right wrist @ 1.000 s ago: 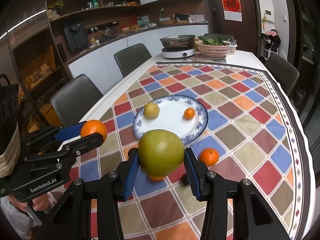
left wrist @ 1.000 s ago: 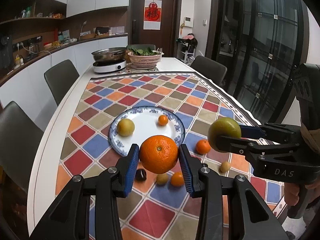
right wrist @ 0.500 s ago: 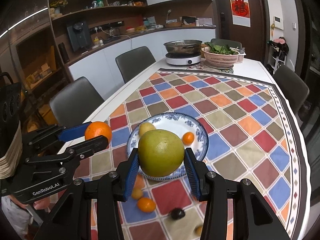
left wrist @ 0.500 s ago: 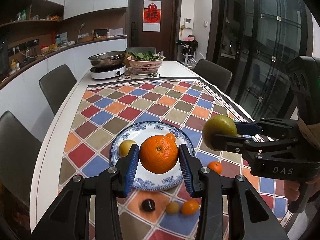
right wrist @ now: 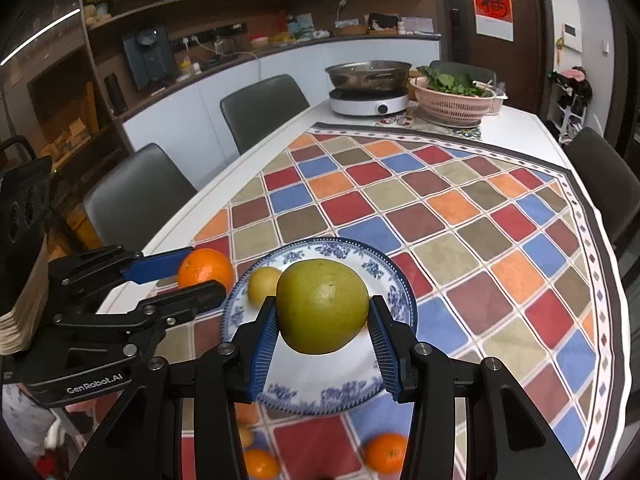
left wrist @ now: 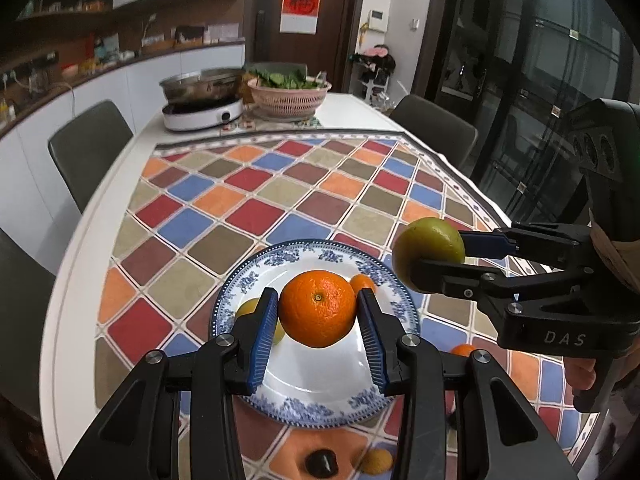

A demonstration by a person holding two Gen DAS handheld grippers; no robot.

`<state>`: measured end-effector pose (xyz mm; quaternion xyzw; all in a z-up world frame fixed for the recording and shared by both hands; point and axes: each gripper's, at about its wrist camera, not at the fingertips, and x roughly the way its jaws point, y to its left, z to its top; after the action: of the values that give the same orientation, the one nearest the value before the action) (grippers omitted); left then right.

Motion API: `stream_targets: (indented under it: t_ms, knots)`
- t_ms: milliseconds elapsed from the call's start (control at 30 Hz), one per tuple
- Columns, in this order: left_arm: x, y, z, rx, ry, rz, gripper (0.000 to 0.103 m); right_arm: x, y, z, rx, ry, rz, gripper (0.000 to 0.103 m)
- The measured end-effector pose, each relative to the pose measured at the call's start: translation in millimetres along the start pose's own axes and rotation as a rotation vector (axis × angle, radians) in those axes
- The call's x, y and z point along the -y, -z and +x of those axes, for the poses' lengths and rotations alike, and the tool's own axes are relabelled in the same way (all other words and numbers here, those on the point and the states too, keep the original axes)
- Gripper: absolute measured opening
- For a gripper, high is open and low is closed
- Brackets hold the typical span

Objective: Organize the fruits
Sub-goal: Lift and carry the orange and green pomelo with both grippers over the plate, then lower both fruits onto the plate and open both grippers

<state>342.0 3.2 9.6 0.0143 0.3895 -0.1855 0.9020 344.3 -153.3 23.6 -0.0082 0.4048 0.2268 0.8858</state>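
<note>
My left gripper [left wrist: 318, 312] is shut on a large orange [left wrist: 317, 307] and holds it above the blue-and-white plate [left wrist: 316, 396]. My right gripper [right wrist: 323, 320] is shut on a large green citrus [right wrist: 322, 305], also above the plate [right wrist: 320, 392]. On the plate lie a yellow fruit [right wrist: 262, 283] and a small orange [left wrist: 363, 282], both partly hidden. The right gripper and its green fruit [left wrist: 428, 250] show at the right of the left wrist view. The left gripper and its orange [right wrist: 205, 267] show at the left of the right wrist view.
Small oranges [right wrist: 386, 453] [right wrist: 260, 463], a dark fruit [left wrist: 319, 462] and a yellow fruit [left wrist: 376, 462] lie on the checked cloth [left wrist: 280, 200] near me. A pot on a cooker [left wrist: 204, 100] and a pink basket of greens [left wrist: 289, 94] stand at the far end. Chairs surround the table.
Both grippers have moved forward with their fruit, from over the loose fruits on the cloth to over the plate. Both stay shut.
</note>
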Motion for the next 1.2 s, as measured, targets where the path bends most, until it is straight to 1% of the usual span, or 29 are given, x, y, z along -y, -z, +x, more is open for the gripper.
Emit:
stream_targets:
  t_ms: [200, 367, 667, 967, 1067, 1133, 1200]
  knots:
    - [-17, -8, 32, -0.051, 0.012, -0.017, 0.04, 5, -12, 35, -0.04, -0.01, -0.024, 0.046]
    - [-28, -14, 55, -0.08, 0.014, -0.026, 0.04, 15, -18, 65, -0.087, -0.047, -0.012, 0.046]
    - [-46, -14, 92, -0.16, 0.001, -0.077, 0.04, 24, -19, 106, -0.151, -0.043, -0.008, 0.046]
    - [-51, -16, 116, -0.214, -0.02, -0.092, 0.04, 26, -13, 130, -0.198, -0.023, -0.005, 0.046]
    - [-53, -15, 117, -0.215, -0.017, -0.104, 0.04, 27, -12, 131, -0.196, -0.021, -0.003, 0.046]
    - [-54, -16, 115, -0.212, -0.012, -0.108, 0.044, 28, -13, 132, -0.196, -0.02, 0.003, 0.046]
    - [-53, -16, 109, -0.196, -0.021, -0.093, 0.046, 29, -13, 132, -0.193, -0.018, 0.011, 0.046]
